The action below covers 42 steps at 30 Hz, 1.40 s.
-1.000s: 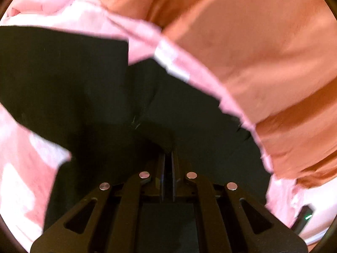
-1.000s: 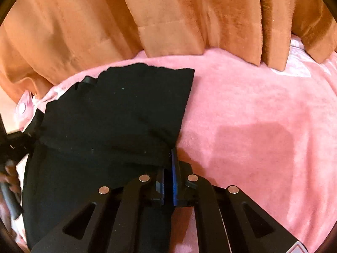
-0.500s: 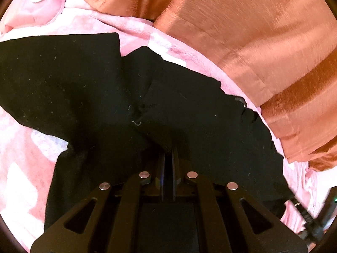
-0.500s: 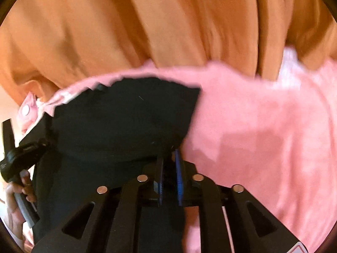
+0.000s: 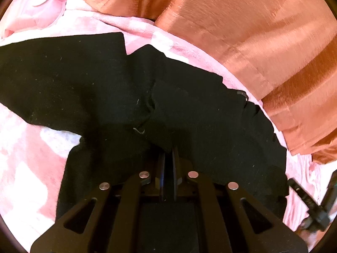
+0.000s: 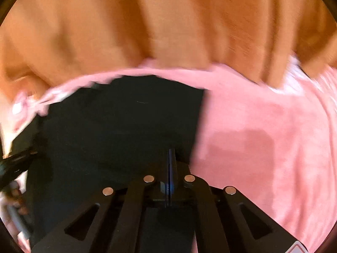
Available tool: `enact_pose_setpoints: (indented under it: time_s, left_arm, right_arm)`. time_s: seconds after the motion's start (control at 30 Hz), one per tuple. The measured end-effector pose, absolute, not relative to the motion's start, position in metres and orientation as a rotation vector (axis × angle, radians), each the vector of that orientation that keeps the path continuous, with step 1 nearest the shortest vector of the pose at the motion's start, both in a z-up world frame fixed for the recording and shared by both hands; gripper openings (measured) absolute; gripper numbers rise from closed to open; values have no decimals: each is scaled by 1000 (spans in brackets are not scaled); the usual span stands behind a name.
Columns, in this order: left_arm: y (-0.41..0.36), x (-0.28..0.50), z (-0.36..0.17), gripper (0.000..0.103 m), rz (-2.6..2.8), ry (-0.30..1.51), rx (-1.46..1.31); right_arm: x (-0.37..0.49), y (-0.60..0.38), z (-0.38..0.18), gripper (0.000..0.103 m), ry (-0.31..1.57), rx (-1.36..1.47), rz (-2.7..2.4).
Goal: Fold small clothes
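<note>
A: Entry. Black garment [image 5: 101,88] lies spread on the pink blanket [image 5: 31,164]. Appearance?

B: Matte black knit with pale lint specks and a loose thread near the middle seam. One straight-edged square panel reaches toward the far side of the blanket; a second lobe bunches beside it. Folds and creases run across the middle.

A: Left gripper [image 5: 167,154]?

B: Fingers nearly together, pinching a ridge of the garment at the blanket's near side; cloth rises into the narrow gap.

A: Right gripper [image 6: 171,154]?

B: Fingers pressed together at the garment's [image 6: 118,126] right-hand edge, where black meets the blanket [image 6: 273,137]. Frame is motion-blurred; whether cloth sits between them, cannot tell.

A: Surroundings?

B: Blanket is plush, fleecy, mottled pale and deeper pink. Orange curtain [image 5: 242,31] hangs in sheeny vertical pleats along the blanket's far edge, hem stitched. A pink satin pillow [image 5: 40,4] with a round button lies at the blanket's far left corner.
</note>
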<state>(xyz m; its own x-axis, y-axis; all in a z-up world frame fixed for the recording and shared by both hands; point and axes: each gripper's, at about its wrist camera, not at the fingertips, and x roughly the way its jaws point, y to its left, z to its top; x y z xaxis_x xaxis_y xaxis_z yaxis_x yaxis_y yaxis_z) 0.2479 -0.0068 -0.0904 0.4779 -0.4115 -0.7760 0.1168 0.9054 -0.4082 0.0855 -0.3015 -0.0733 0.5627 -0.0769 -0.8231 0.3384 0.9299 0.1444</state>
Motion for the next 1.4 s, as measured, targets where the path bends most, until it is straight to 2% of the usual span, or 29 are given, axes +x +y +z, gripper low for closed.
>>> enact_pose_setpoints:
  time_s: [0.1,0.2,0.23,0.3,0.33,0.4,0.57,0.67,0.73,0.83,0.9,1.0,1.13,1.2,1.3,1.4]
  left_arm:
    - [-3,243,-87,6,-327,1034,-328]
    - [28,244,-76,6,-297,1016,-429]
    - [43,246,-72,6,-275,997,-463]
    - [85,254,-66,12,-194,962,-541]
    - [117,258,-65,26,-124,940,-595]
    - [181,261,-67,42,54,883,-691]
    - [286,266,-85,43,288,829,-773]
    - [323,274,-96,42,281,796,-825]
    - [326,284,-94,40,279,805,-795]
    - [326,299,-93,4,239,809,-793]
    - [319,300,-88,4,229,792,-805]
    - [269,306,-45,3,135,731,-682]
    - [150,287,32,3,-152,619,-516]
    - [80,266,54,4,-322,602,-443]
    - [-42,224,45,4,-573,682,-316]
    - [-105,193,5,8,-668,810,-276]
  right_arm:
    - [94,-293,-105,0,1056,196,-270]
    - [89,-298,-93,0,1029,184,-316]
    - [85,-292,-81,4,1008,158,-342]
    - [77,-277,-65,10,985,115,-317]
    - [73,-268,-57,10,972,83,-297]
    - [65,-247,-44,11,944,19,-270]
    - [68,-224,-36,24,949,162,-156]
    - [69,-207,-35,26,953,225,-107]
    - [73,-195,-37,32,949,242,-79]
    - [81,-177,-44,34,956,219,-61]
    - [84,-173,-49,34,967,213,-58]
    - [85,-179,-49,34,964,218,-78]
    - [80,-199,-37,34,919,253,-123]
    - [74,-212,-29,37,895,272,-150]
    - [70,-232,-25,39,878,284,-197]
    - [63,-252,-25,43,882,262,-249]
